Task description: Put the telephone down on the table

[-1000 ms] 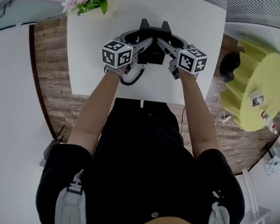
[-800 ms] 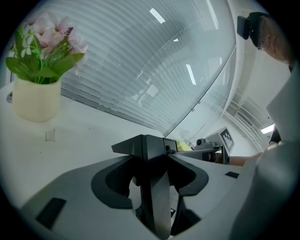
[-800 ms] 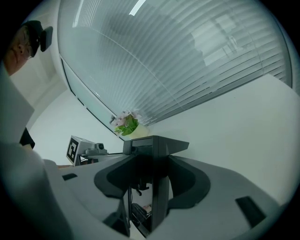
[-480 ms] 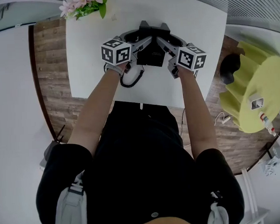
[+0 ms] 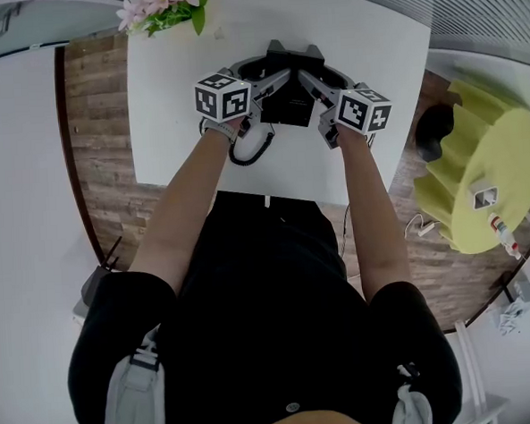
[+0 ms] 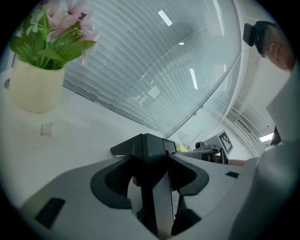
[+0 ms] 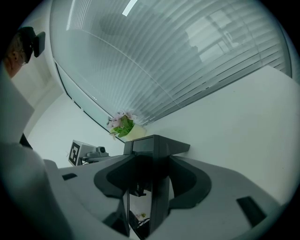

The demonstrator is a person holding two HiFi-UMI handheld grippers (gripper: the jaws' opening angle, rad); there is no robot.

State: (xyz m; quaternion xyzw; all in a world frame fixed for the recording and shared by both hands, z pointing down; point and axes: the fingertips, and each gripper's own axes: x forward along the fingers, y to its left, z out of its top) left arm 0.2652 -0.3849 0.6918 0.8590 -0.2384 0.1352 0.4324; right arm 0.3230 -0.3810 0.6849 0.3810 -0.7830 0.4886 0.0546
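Bright, even indoor light, all three views fisheye
Head view sharp mid-frame, white table near blown out with only faint soft shadows, its edges bowed toward the rim; both gripper views have black vignetted corners, strip-light reflections as glare streaks on the slatted glass wall, near foreground dark and soft, flower pot slightly soft, pale
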